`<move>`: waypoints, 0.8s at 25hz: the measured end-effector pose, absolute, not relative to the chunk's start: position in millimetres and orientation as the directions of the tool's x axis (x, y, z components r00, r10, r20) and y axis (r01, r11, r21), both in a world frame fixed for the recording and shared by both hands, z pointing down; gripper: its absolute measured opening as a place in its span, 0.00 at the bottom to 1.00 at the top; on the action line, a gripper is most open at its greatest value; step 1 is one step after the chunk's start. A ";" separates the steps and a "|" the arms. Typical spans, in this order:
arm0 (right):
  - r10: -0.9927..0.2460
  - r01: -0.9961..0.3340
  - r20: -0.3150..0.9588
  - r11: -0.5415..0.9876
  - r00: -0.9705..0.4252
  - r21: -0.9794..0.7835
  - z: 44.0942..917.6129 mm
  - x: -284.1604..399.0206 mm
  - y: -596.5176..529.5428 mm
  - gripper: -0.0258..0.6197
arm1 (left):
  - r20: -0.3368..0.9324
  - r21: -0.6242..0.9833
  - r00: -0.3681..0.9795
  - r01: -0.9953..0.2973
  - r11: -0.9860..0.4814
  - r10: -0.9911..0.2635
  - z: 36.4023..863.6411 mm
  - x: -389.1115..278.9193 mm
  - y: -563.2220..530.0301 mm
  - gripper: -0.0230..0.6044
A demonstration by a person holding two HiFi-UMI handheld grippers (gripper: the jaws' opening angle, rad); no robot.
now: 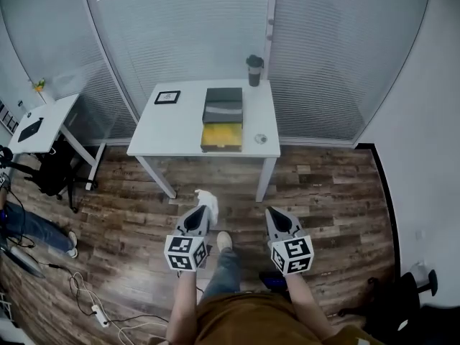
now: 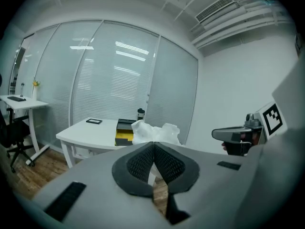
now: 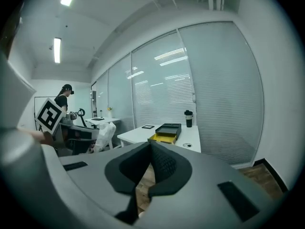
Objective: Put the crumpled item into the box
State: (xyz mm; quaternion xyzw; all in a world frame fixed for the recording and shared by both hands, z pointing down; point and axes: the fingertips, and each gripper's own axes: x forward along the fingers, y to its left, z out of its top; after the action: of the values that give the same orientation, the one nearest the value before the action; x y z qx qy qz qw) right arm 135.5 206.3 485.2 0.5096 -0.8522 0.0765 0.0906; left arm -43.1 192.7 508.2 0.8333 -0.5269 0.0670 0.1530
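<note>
A white crumpled item (image 1: 207,198) sticks out past the tip of my left gripper (image 1: 202,209), which is shut on it above the wooden floor. In the left gripper view the crumpled item (image 2: 155,131) bulges just beyond the closed jaws of the left gripper (image 2: 154,145). The box (image 1: 222,136) lies on the white table (image 1: 176,129) ahead, yellow inside, with its black lid (image 1: 223,104) standing just behind it. My right gripper (image 1: 276,215) hangs level with the left one, shut with nothing between its fingers. Its own view shows the right gripper (image 3: 150,147), the box (image 3: 165,133) and the crumpled item (image 3: 106,133).
A dark tumbler (image 1: 254,70), a small black frame (image 1: 167,97) and a small round object (image 1: 260,139) also sit on the table. A second desk (image 1: 44,124), a black chair (image 1: 50,171) and a person's legs (image 1: 32,225) are at the left. Cables (image 1: 93,304) lie on the floor.
</note>
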 end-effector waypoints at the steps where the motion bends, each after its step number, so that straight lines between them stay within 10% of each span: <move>1: -0.856 -0.886 0.248 0.463 -0.454 -0.024 489.5 135.0 191.1 0.06 | 0.272 0.194 0.435 -0.899 -0.394 -0.858 510.0 -46.2 176.7 0.08; 20: -0.900 -0.938 0.278 0.346 -0.337 -0.015 492.9 103.7 -84.8 0.06 | 0.288 0.200 0.540 -0.841 -0.502 -0.791 509.7 -82.2 -120.5 0.08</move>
State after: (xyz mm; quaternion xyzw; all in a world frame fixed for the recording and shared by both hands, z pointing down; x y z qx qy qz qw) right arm 103.7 -84.8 492.9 0.5652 -0.8129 0.0864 0.1110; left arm -82.2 -120.5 509.7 0.8630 -0.4727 0.0794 0.1594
